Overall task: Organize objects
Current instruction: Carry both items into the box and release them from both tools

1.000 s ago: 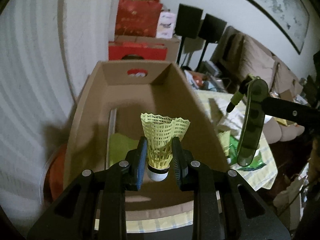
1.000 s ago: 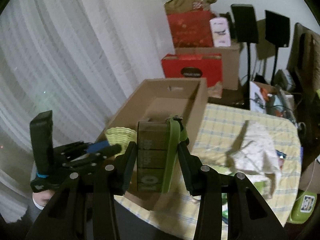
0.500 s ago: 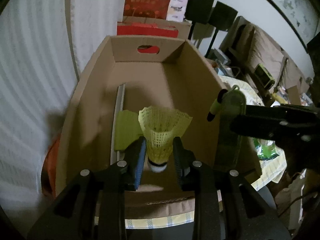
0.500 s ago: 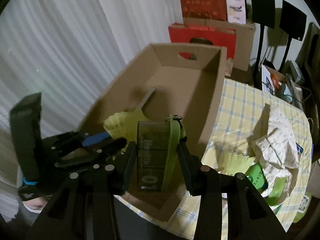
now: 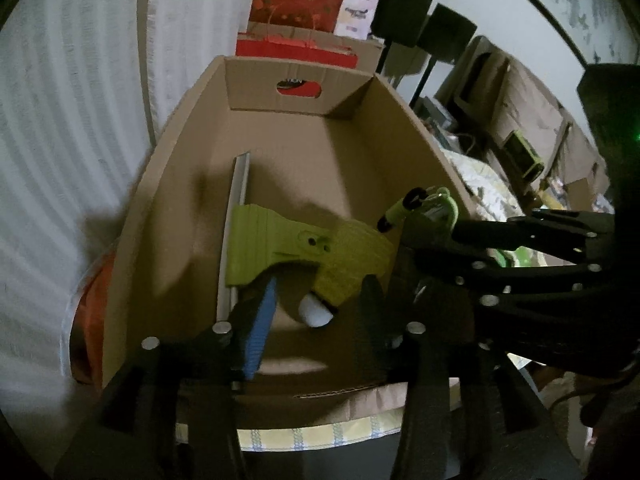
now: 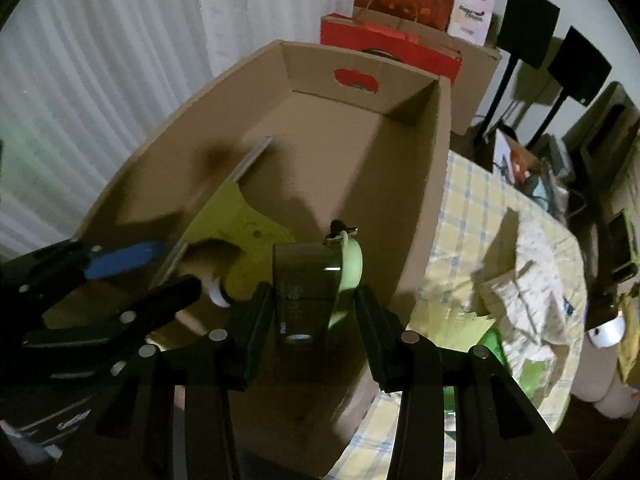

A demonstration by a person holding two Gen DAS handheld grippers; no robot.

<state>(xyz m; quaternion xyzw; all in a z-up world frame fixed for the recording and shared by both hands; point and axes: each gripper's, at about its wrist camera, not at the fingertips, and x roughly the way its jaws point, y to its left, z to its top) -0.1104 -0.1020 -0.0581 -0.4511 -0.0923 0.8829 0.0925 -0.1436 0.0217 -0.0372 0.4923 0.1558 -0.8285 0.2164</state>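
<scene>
Two grippers hang over the open cardboard box (image 5: 192,184), and it is busy in there. Far left, white curtains (image 5: 60,120) hang behind the box. Inside, along the left wall, a grey strip (image 5: 239,184) lies lengthwise with a flat lime-green piece (image 5: 256,248) across it. Now the left gripper (image 5: 314,312): its jaws are opening, the blue pad on one side and the black finger on the other both standing off the yellow shuttlecock (image 5: 348,264). The shuttlecock is tipped over between them, white cork (image 5: 316,314) low, skirt leaning away to the right, blurred, no pad pressing on it. It is inside the box, down near the front wall.

Moving right, the right gripper (image 6: 310,312) comes in over the box's right side, clamped on a dark translucent green case (image 6: 304,280) with a pale green strap (image 6: 352,268) and a small black clip at its top end. The case sits upright between the fingers, above the box interior.

Further right, a yellow checked tablecloth (image 6: 472,200) carries crumpled white paper (image 6: 536,264) and green packaging (image 6: 490,344). Behind stand red gift bags (image 6: 388,46) and black speakers on stands (image 6: 528,8).
</scene>
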